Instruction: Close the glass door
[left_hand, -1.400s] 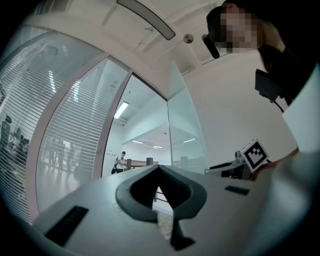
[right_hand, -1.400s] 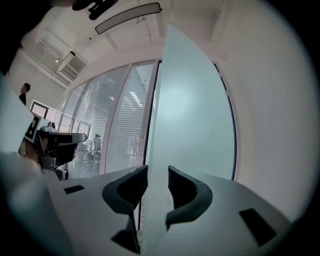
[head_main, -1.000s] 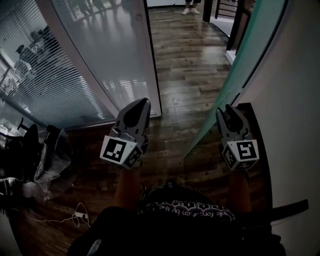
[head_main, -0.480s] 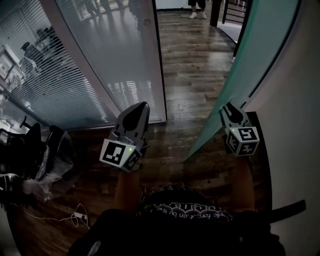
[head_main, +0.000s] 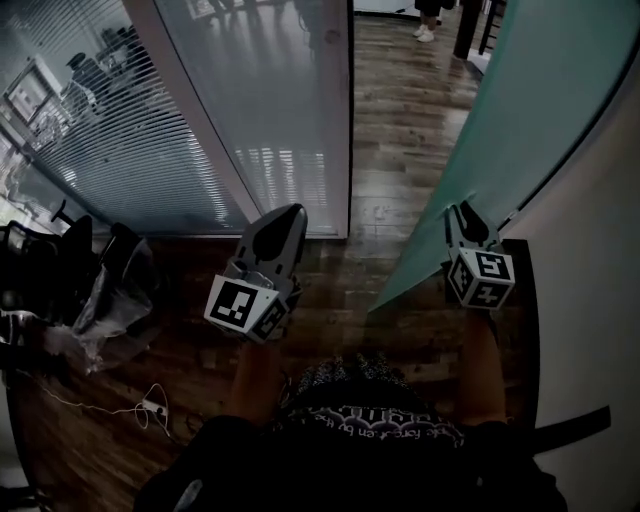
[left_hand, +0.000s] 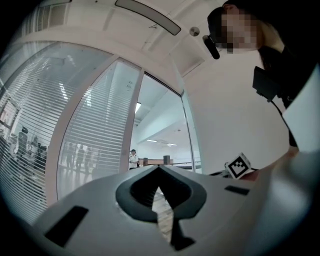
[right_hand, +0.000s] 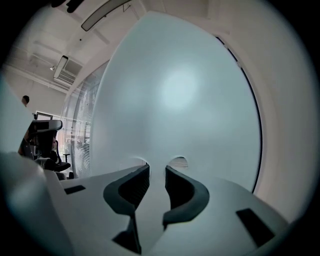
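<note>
The frosted teal glass door (head_main: 520, 110) stands swung open against the white wall (head_main: 600, 300) on the right. My right gripper (head_main: 462, 212) points at the door's low near part, tips at or almost on the glass. In the right gripper view the door (right_hand: 175, 85) fills the picture. The right gripper (right_hand: 156, 171) is closing, a narrow gap still between its jaws and nothing in it. My left gripper (head_main: 290, 213) hangs over the wood floor before the doorway. Its tips (left_hand: 160, 169) meet on nothing.
A fixed glass panel (head_main: 270, 110) with blinds flanks the doorway on the left. Wood floor (head_main: 400, 110) runs on through the opening, where a person's feet (head_main: 428, 28) stand far off. A black chair (head_main: 40, 260), a plastic bag (head_main: 110, 300) and a cable (head_main: 140, 408) lie left.
The view and both grippers have advanced toward the doorway. The right gripper has drawn in close to the glass door's face, which now looms larger.
</note>
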